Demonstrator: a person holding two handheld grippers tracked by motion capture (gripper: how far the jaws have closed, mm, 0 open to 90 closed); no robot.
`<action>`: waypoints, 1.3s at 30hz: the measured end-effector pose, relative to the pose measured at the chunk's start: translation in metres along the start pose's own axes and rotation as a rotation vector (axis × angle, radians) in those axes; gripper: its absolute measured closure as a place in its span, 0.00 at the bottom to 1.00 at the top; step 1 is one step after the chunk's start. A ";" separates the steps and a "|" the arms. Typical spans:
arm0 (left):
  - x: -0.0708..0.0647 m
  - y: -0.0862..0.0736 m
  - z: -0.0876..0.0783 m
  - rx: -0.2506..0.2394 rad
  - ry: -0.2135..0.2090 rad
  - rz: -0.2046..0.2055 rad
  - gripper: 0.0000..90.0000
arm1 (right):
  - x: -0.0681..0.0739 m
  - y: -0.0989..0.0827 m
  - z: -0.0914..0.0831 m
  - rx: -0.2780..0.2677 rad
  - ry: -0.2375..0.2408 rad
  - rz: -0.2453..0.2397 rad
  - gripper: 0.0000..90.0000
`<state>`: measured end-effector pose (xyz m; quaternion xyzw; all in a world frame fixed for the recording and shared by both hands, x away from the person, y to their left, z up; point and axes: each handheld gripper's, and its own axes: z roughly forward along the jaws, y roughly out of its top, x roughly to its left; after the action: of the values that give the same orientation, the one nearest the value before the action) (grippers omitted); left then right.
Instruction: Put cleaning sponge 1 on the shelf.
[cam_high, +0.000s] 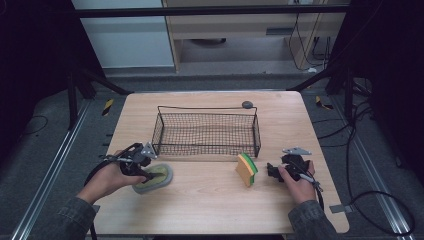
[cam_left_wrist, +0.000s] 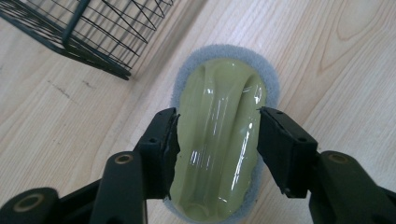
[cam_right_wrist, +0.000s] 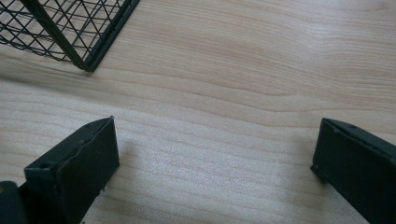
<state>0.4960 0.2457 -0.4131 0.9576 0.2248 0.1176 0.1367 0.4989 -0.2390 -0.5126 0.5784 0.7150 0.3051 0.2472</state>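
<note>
A scrubber (cam_high: 159, 179) with a glossy pale-green handle on a grey pad lies flat on the wooden table (cam_high: 210, 205), in front of the basket's left corner. My left gripper (cam_high: 149, 174) reaches over it. In the left gripper view both pads (cam_left_wrist: 163, 140) touch the sides of the scrubber's green handle (cam_left_wrist: 219, 84), so my left gripper (cam_left_wrist: 218, 112) is shut on it. A yellow sponge with a green top (cam_high: 246, 169) stands on edge to the right. Just right of it, my right gripper (cam_high: 273, 172) rests low over bare wood, and my right gripper (cam_right_wrist: 218, 121) is open with nothing between its jaws.
A black wire basket (cam_high: 207, 108) stands at the table's middle, seen close in the left gripper view (cam_left_wrist: 93, 28) and at the corner of the right gripper view (cam_right_wrist: 70, 28). A small grey round object (cam_high: 247, 104) sits by its far rim. Dark floor and cables surround the table.
</note>
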 end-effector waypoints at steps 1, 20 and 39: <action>0.001 0.001 0.003 0.009 -0.003 0.008 0.56 | 0.000 0.000 0.000 0.000 0.000 -0.002 0.01; 0.003 0.008 0.020 0.056 -0.033 0.047 0.69 | 0.000 0.000 0.000 -0.001 0.007 -0.005 0.01; 0.005 0.008 0.017 0.080 -0.043 0.053 0.78 | 0.000 0.000 0.000 -0.001 0.008 -0.006 0.01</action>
<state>0.5088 0.2375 -0.4251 0.9702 0.2008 0.0914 0.0998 0.4994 -0.2393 -0.5126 0.5749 0.7175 0.3073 0.2454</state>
